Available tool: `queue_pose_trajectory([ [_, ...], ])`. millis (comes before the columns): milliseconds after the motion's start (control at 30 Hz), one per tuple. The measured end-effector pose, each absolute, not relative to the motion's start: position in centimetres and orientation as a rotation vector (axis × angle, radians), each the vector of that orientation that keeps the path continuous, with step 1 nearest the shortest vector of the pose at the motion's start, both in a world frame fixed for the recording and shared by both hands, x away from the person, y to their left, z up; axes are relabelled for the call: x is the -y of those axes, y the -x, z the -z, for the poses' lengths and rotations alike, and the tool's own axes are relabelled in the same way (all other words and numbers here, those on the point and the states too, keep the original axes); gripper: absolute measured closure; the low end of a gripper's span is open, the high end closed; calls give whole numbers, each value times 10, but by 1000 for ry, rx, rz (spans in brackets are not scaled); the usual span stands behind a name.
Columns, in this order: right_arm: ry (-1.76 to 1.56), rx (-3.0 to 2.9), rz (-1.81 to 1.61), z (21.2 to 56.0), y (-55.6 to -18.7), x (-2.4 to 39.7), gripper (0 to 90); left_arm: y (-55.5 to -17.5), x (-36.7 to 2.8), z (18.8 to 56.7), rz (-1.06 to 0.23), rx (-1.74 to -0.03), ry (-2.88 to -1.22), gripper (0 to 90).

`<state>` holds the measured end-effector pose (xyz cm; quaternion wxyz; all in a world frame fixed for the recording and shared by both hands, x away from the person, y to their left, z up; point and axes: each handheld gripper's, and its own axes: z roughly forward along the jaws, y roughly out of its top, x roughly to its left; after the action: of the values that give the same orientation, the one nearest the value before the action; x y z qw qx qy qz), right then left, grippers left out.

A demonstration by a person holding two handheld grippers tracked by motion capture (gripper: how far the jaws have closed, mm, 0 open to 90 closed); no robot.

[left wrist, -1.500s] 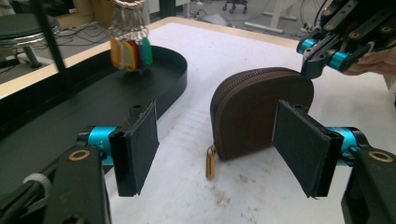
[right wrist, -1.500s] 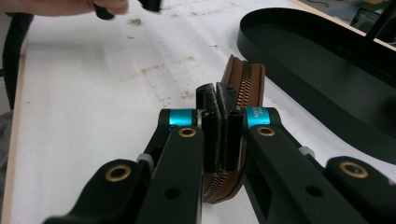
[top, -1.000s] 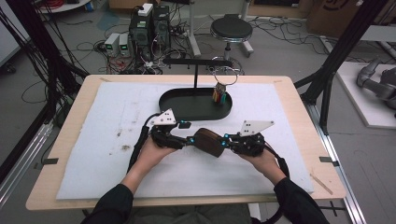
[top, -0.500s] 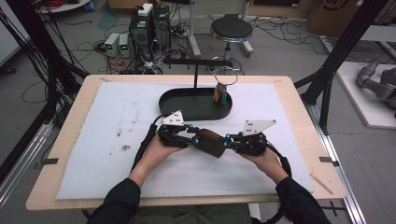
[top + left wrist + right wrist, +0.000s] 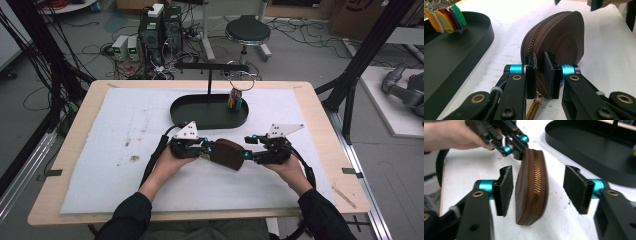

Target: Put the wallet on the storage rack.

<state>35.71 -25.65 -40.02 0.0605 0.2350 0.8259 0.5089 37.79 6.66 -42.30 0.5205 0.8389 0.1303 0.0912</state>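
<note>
Nearest the table's front edge, two forearms in dark sleeves come in from below, each hand carrying a gripper.

Left gripper [image 5: 206, 149]: jaws have just been closing and now stand narrow, pinched on one end of the brown zip pouch [image 5: 228, 154]. In the left gripper view the pads press the pouch's end from both sides at the zip seam; a small gold tag [image 5: 533, 110] hangs below the jaws (lettering too small to read).

Right gripper [image 5: 248, 154]: jaws have just been opening and now stand wide, one on each side of the pouch's other end. In the right gripper view the left pad sits just beside the leather, while the right pad stands clearly apart from it.

The pouch lies between the two grippers on the white mat [image 5: 125, 125], standing on its edge with the brass zip uppermost.

Beyond it, near the middle of the table [image 5: 320, 107]: a black oval tray [image 5: 185, 112] with an upright post and crossbar. A ring with coloured key tags [image 5: 235, 101] hangs from the bar, over the tray's right end.

Farther off, on the floor past the table: a round stool [image 5: 247, 31], cables, and computer boxes [image 5: 160, 25].
</note>
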Motion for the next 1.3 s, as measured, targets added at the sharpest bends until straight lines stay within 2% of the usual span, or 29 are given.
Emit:
queue_pose_trajectory([
  [233, -802, -2564, -1525, 411, -363, 256, 347, -377, -68, 423, -216, -307, -2013, 811],
  [367, -813, -2594, -1497, 417, -364, 251, 354, -377, -68, 423, -210, -310, -2009, 812],
  [433, -823, -2650, -1450, 425, -364, 245, 394, -377, -68, 423, -205, -311, -2008, 812],
  [500, -812, -2684, -1408, 430, -364, 240, 482, -377, -69, 423, -204, -313, -2007, 812],
  [533, -812, -2684, -1408, 430, -364, 240, 482, -377, -69, 423, -204, -313, -2007, 811],
  [567, -771, -2701, -1413, 431, -364, 237, 603, -377, -69, 423, -207, -319, -2009, 809],
  [633, -736, -2697, -1412, 430, -361, 236, 633, -377, -70, 423, -190, -327, -1994, 793],
  [867, -683, -2710, -1429, 428, -362, 236, 661, -375, -73, 419, -146, -373, -1956, 502],
  [900, -683, -2710, -1429, 428, -362, 236, 661, -375, -73, 418, -141, -373, -1953, 502],
  [933, -667, -2708, -1449, 426, -361, 237, 663, -373, -76, 415, -138, -369, -1945, 460],
  [1033, -642, -2699, -1467, 422, -360, 237, 663, -371, -79, 411, -135, -362, -1936, 426],
  [1167, -576, -2659, -1533, 406, -360, 238, 664, -366, -90, 401, -115, -372, -1908, 337],
  [1300, -508, -2644, -1580, 392, -356, 236, 664, -358, -100, 391, -112, -347, -1890, 300],
])
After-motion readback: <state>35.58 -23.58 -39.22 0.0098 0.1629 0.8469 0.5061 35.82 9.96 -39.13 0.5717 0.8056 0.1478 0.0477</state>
